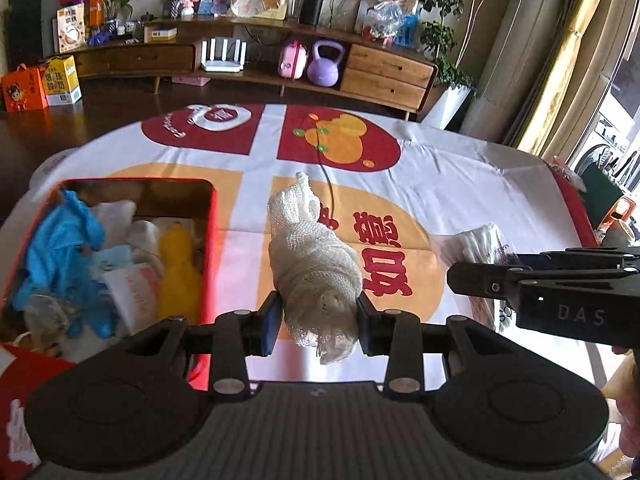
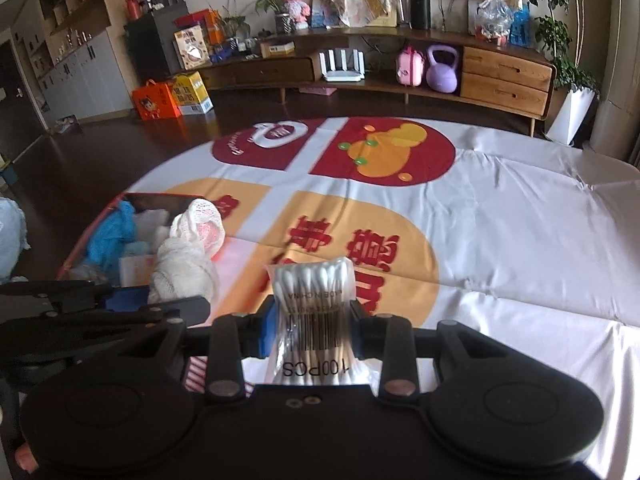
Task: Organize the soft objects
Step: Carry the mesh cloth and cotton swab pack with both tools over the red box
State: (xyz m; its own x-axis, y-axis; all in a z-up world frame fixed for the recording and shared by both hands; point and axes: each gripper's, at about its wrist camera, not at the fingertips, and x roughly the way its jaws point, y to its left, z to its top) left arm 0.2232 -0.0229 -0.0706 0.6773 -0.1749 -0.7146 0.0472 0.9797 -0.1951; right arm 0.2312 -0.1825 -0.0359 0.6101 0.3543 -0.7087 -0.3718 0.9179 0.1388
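My left gripper (image 1: 318, 312) is shut on a twisted roll of white gauze (image 1: 312, 256), held up above the patterned cloth; the roll sticks out forward past the pads. The same gauze roll (image 2: 188, 248) shows at the left of the right wrist view, beside the left gripper (image 2: 160, 304). My right gripper (image 2: 312, 320) is shut on a clear pack of cotton swabs (image 2: 310, 304) with a barcode label. That swab pack (image 1: 478, 244) and the right gripper (image 1: 480, 276) appear at the right of the left wrist view. A red box (image 1: 210, 240) on the left holds blue gloves (image 1: 60, 240), a yellow soft item (image 1: 178, 252) and white pieces.
A white cloth with red and orange prints (image 2: 500, 220) covers the table. Beyond it are dark floor, a low wooden cabinet (image 1: 384, 74) with a purple kettlebell (image 1: 326, 64) and a pink case, gift boxes (image 1: 38, 84) on the floor, and potted plants at the right.
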